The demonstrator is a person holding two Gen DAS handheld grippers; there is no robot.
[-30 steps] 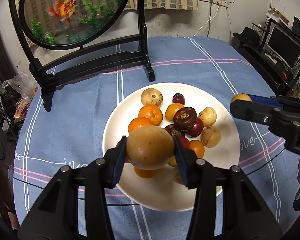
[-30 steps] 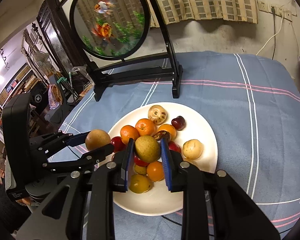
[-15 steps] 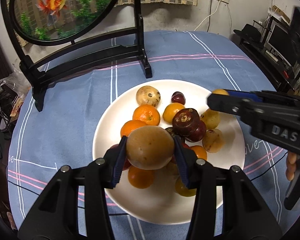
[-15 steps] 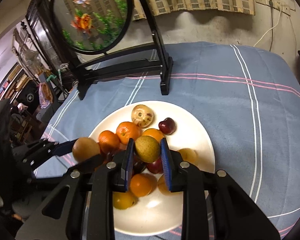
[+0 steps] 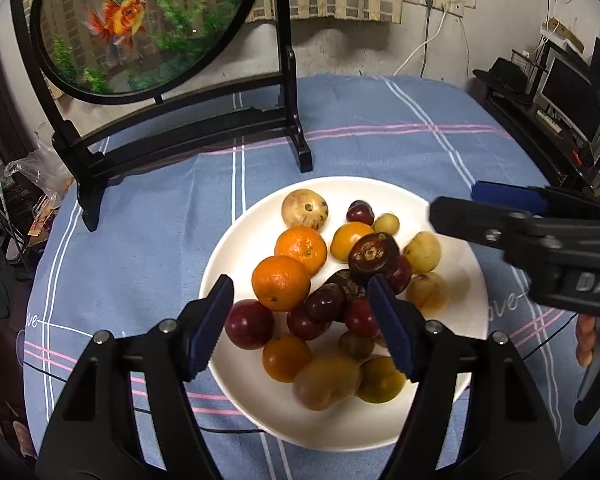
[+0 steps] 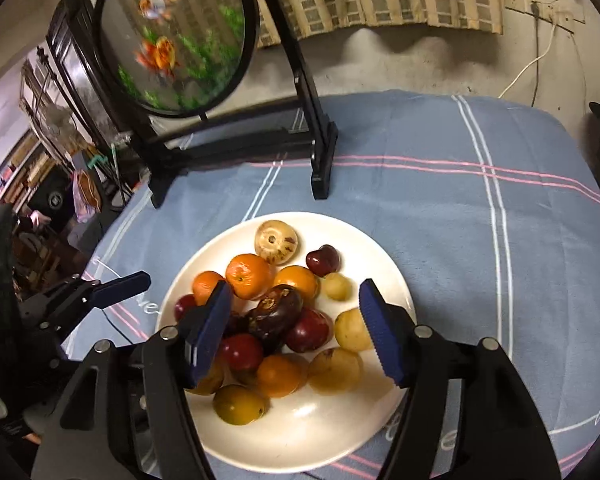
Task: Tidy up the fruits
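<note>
Both your hand-held grippers are wide open and empty: left hand-held gripper point(image 5: 302, 326), right hand-held gripper point(image 6: 296, 330). Fruit pile point(image 5: 340, 288) on the plate point(image 5: 236, 248) lies directly below and ahead of both, neither nearer.

Fruits point(image 5: 300, 292) heaped on plate point(image 5: 260, 408) (mid-table), fish screen point(image 5: 148, 24) behind, tablecloth point(image 5: 140, 248) beneath

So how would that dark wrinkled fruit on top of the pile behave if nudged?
The dark wrinkled fruit rests on rounded red fruits, so it would probably roll off. Its shrivelled skin suggests it is soft and may dent. The white plate curves up at its rim and would likely catch it.
</note>
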